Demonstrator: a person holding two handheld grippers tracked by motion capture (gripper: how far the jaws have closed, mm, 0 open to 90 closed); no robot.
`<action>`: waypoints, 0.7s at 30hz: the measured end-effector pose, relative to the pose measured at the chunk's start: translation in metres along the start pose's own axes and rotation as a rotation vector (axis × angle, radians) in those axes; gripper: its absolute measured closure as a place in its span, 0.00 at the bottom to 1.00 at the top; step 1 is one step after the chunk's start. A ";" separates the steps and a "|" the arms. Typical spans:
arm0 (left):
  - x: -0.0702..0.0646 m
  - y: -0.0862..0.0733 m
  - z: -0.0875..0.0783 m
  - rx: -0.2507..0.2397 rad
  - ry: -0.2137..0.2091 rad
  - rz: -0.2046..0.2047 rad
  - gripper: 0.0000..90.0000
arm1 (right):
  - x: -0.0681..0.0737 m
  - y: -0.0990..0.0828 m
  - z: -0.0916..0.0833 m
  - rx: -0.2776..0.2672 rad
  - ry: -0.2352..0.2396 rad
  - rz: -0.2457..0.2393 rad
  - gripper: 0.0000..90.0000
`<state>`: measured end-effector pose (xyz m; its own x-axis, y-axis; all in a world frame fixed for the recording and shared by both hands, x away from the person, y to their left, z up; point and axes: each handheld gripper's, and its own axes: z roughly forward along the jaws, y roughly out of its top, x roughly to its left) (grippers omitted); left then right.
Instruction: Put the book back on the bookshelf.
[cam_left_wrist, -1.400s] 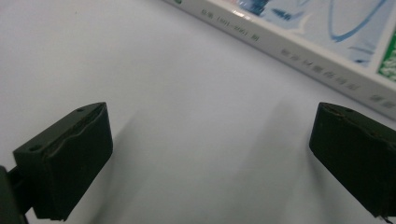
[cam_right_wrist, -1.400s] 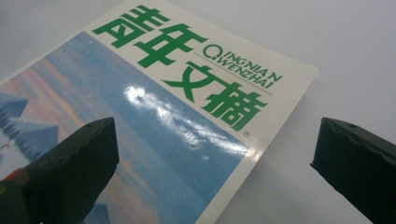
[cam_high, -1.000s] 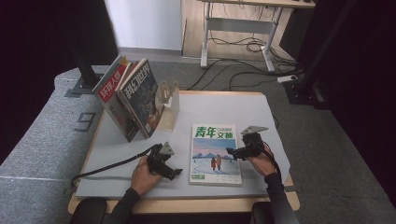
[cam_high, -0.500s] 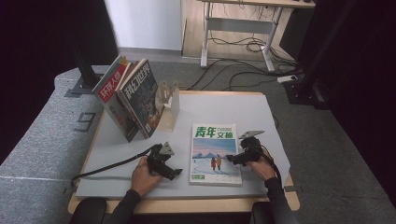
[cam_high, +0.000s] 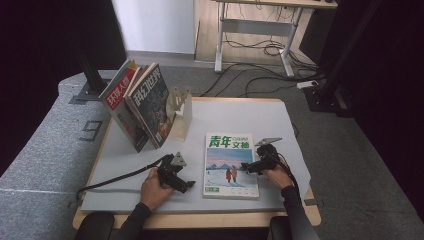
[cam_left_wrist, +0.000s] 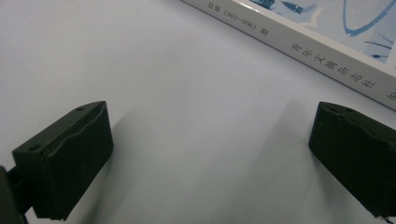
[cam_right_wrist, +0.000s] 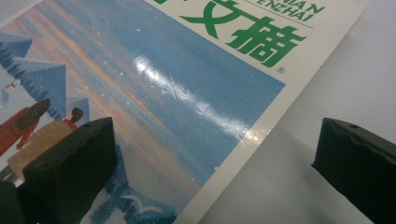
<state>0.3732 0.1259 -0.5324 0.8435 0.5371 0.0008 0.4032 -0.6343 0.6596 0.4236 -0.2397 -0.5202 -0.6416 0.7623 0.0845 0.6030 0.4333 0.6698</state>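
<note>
In the lower middle of the high view, a magazine (cam_high: 230, 164) with a snowy picture lies flat on the grey tabletop (cam_high: 240, 117). The right claw (cam_high: 248, 167) sits at the magazine's right edge. In the right claw's own view its jaws are wide apart, one over the cover and one over the tabletop, with the edge between them. The left claw (cam_high: 186, 185) rests just left of the magazine, jaws wide, holding nothing. At the upper left, two more magazines (cam_high: 140, 106) lean against a clear stand (cam_high: 180, 104).
</note>
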 end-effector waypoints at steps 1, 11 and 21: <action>0.000 0.000 0.000 0.000 0.000 0.000 0.00 | -0.001 0.000 0.001 0.000 0.006 0.008 0.00; 0.000 0.000 0.000 0.002 0.000 0.002 0.00 | -0.005 0.005 0.007 0.049 0.061 0.072 0.00; 0.000 0.000 0.000 0.001 0.000 0.003 0.00 | -0.006 0.020 0.016 0.093 0.072 0.084 0.00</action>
<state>0.3734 0.1261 -0.5323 0.8446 0.5354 0.0023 0.4013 -0.6360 0.6592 0.4463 -0.2280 -0.5190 -0.6172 0.7630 0.1923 0.6955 0.4147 0.5868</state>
